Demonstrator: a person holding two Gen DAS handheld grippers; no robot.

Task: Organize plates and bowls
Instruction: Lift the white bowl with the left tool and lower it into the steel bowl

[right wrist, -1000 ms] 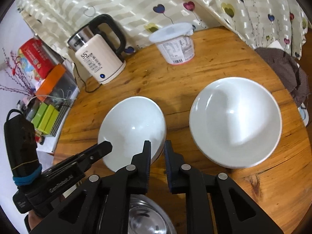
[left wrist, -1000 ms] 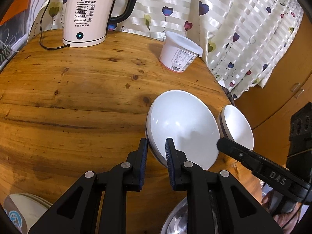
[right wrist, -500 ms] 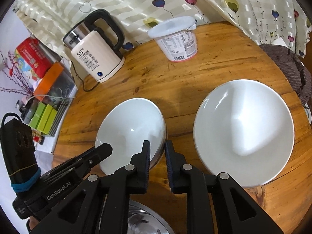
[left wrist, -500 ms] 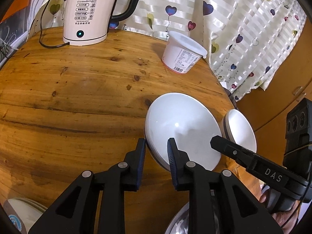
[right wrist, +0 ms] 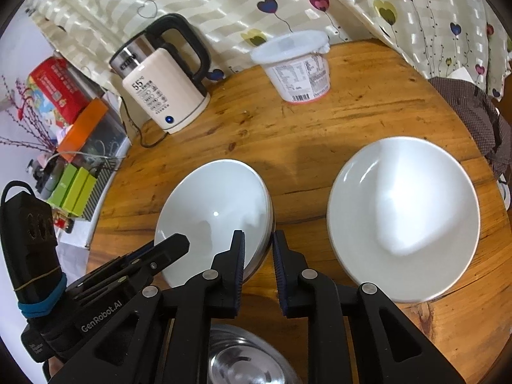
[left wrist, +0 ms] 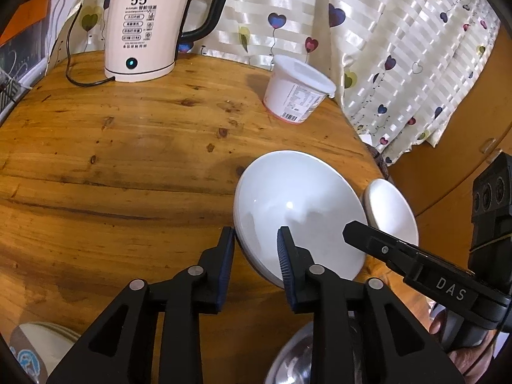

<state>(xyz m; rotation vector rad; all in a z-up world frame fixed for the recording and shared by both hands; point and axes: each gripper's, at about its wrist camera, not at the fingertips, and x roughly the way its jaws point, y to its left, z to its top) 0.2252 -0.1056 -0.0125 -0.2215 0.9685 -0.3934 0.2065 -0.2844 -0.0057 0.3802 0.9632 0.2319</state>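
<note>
Left hand-held gripper [left wrist: 254,249] straddles bowl [left wrist: 297,211] rim (opening).

The steel bowl [right wrist: 249,361] runs off the bottom edge, half behind the right tool [right wrist: 258,256]. From the left camera, the far white bowl [left wrist: 392,211] is partly hidden by the near white bowl [left wrist: 297,214] and the other tool's finger. A stack of plates [left wrist: 41,348] is cut at the lower left corner. The tub [right wrist: 297,67] label is too small to read.
</note>
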